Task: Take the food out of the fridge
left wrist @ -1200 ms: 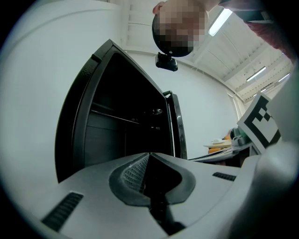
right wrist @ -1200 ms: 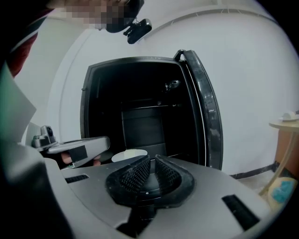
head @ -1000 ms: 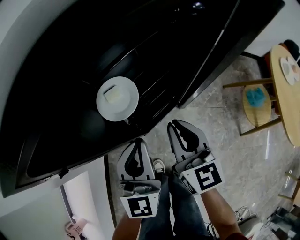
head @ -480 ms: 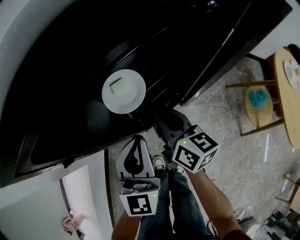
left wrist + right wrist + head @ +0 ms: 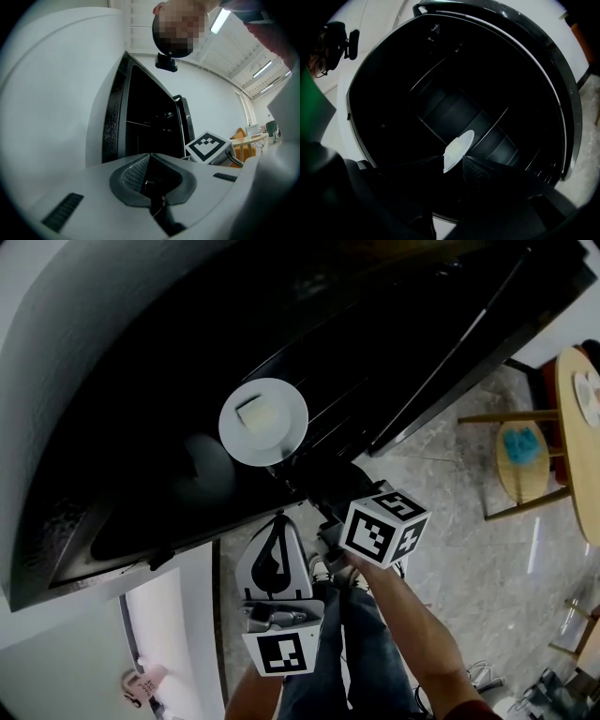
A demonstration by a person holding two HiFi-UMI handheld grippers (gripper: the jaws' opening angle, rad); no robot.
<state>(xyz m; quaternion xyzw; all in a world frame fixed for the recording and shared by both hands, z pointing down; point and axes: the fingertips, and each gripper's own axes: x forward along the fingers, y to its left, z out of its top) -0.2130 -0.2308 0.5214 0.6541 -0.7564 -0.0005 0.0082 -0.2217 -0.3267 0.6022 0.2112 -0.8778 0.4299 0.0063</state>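
Head view puts the open fridge (image 5: 122, 381) across the whole upper frame, its inside dark. Just above centre the white plate (image 5: 283, 435) lies flat in it, with the pale square of food (image 5: 255, 413) on top. Your right gripper (image 5: 307, 482) reaches up from the lower middle to the plate's near rim — it is plainly the nearer hand. Right gripper view shows that plate edge-on, a slanted sliver running from the centre up to the right, with its lower end in the gap between the jaws. They have just been opening and stand apart, and no pad can be seen pressing on the rim. So the plate lies straight ahead of those jaws — the rim's slant is what your grip has to match. Your left gripper (image 5: 277, 531) hangs below the fridge's edge at lower centre, its jaws closed on nothing.
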